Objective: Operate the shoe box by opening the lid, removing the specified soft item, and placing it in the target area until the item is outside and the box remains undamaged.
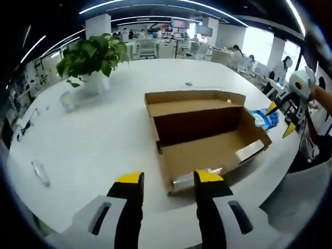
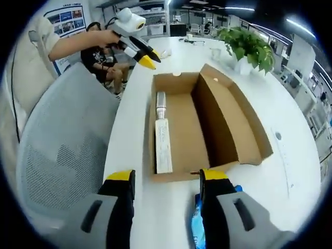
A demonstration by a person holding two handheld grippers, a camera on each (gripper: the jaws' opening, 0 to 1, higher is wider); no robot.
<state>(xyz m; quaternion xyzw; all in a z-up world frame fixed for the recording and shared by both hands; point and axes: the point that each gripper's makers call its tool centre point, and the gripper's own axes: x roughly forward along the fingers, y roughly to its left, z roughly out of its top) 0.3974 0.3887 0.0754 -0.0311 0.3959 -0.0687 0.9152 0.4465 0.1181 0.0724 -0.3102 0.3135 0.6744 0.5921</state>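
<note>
Cardboard box [image 1: 207, 140] lies on the white table [image 1: 104, 135] with its lid [image 1: 194, 106] folded back and standing open, so the opening step appears done. Inside, only a silvery tube [image 2: 161, 105] and a pale flat strip [image 2: 163, 145] lie along one wall. A blue packet [image 1: 264, 119], probably the soft item, rests on the table just beside the box, by the right gripper [image 2: 165, 179]; removal looks complete, though no target area is marked. Both grippers stand wide and empty; the left gripper [image 1: 168, 179] hovers at the box's near edge. Farther off: a potted plant [image 1: 93, 59] and a grey chair [image 2: 62, 150]. Nothing obstructs the box.
</note>
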